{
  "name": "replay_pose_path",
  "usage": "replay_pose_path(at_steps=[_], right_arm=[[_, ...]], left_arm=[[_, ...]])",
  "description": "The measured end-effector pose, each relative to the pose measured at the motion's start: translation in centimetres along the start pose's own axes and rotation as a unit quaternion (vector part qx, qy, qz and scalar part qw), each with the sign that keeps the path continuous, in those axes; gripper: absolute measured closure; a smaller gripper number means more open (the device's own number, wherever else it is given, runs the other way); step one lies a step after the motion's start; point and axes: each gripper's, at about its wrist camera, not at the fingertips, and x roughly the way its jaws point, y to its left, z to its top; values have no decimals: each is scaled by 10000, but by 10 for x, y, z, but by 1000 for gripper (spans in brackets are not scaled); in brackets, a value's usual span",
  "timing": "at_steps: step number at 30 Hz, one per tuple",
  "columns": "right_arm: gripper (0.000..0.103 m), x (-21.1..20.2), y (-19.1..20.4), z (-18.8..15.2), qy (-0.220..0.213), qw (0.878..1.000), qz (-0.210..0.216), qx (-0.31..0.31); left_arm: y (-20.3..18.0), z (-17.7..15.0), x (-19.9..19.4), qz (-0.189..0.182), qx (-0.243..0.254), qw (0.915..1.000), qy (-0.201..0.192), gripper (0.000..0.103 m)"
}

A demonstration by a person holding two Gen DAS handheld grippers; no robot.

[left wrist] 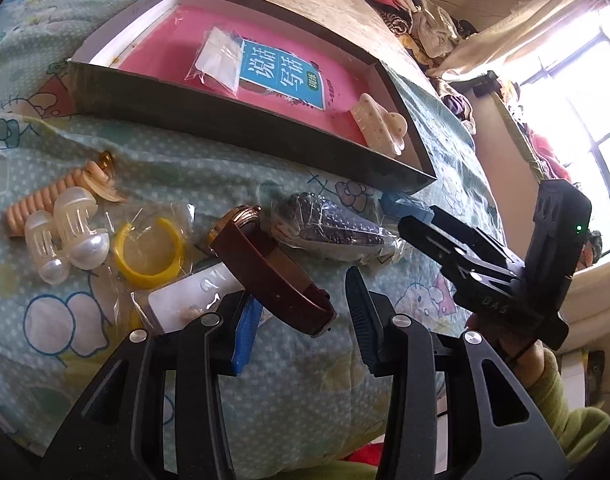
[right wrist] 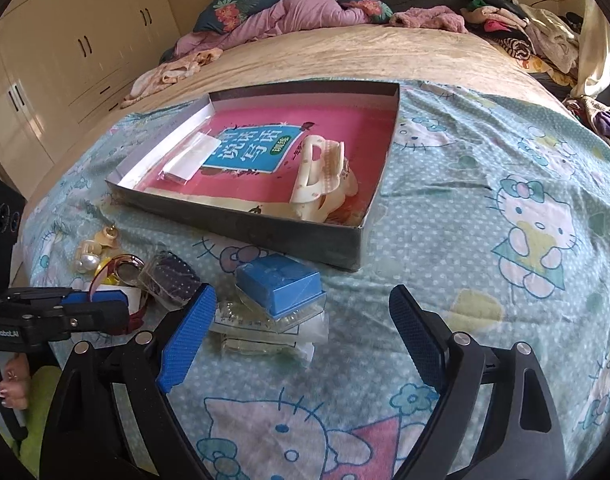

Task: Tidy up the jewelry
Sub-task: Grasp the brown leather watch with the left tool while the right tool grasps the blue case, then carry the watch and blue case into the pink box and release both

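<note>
My left gripper [left wrist: 303, 324] is shut on the strap of a brown watch [left wrist: 273, 272], whose gold face tilts up toward the box. From the right wrist view the left gripper [right wrist: 105, 304] sits at the left with the watch [right wrist: 127, 268] in it. My right gripper [right wrist: 303, 336] stands open over a blue box in clear wrap [right wrist: 279, 284], not touching it; in the left wrist view the right gripper [left wrist: 409, 214] is at the right. A shallow grey box [right wrist: 241, 224] holds a pink book, a cream hair claw [right wrist: 325, 184] and a clear packet [right wrist: 189, 156].
Loose on the cartoon-cat bedsheet lie pearl clips [left wrist: 65, 236], a spiral hair tie [left wrist: 49, 204], a bagged yellow bangle [left wrist: 149, 256], a wrapped dark beaded piece [left wrist: 329, 228] and a white card packet [left wrist: 193, 296]. Clothes [right wrist: 513, 32] are heaped at the far right; wardrobe doors [right wrist: 65, 48] stand left.
</note>
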Motion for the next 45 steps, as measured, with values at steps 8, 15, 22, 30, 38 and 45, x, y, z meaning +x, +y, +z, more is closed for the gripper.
replay_pose_path(at_steps=[8,15,22,30,38,45], right_arm=[[62,18,10,1,24,9995,259,-165],[72,-3,13,-4,-311,9990,228,-230],[72,-37,17,-2,-666,9969,344,-238],[72,-56,33,15,-970,9935,458,-384],[72,-57,51,38,-1128,9905,478,-629],[72,-50,54,54,-1191,9898,436,-646]], left_arm=[[4,3,-2,71,-29,10000,-61,86],[-1,-2,-19,17,214,9994,-271,97],[-3,-1,-47,-43,352,9976,-589,98],[-1,18,-74,68,411,9943,-980,98],[6,49,-84,401,522,9904,-1215,98],[15,67,-78,648,566,9880,-1286,98]])
